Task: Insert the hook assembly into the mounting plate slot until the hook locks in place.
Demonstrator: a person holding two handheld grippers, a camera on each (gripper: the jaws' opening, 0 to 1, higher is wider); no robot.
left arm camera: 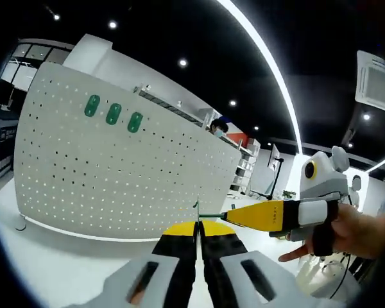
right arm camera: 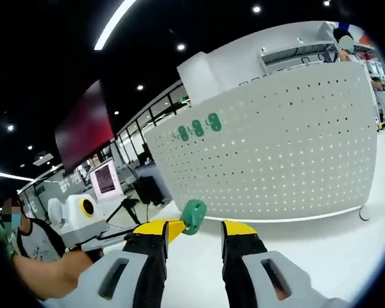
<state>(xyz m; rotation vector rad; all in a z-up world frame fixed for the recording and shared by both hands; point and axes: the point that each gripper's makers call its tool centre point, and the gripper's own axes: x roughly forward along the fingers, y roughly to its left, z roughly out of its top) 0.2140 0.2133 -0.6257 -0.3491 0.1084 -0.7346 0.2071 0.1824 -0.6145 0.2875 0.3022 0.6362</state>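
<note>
In the left gripper view, the left claw (left arm camera: 196, 247) rises from the bottom centre with its jaws pressed together. A thin green edge shows at their tips; whether the jaws pinch it cannot be told. The right claw (left arm camera: 226, 217) enters from the right of the frame, its yellow tip meeting the left claw's tips, with a hand (left arm camera: 356, 231) behind it.

In the right gripper view, the right claw (right arm camera: 194, 232) stands at the bottom centre with its jaws apart. The green hook (right arm camera: 194, 215) sits at the tip of the left-hand jaw, touching it; the other jaw is clear of it, so the hook is not clamped by this claw. The left claw (right arm camera: 119, 236) comes in from the lower left and appears to carry the hook.

Behind the claws stands the white pegboard (left arm camera: 115, 173) on the white bench (left arm camera: 38, 269), filling the left and centre of the frame. Three green hooks (left arm camera: 113, 113) are already seated in a row near its upper left.

Progress: the held hook is well apart from the pegboard. Judged from these views, carrying it to a slot, pushing it in and locking it all remain.
</note>
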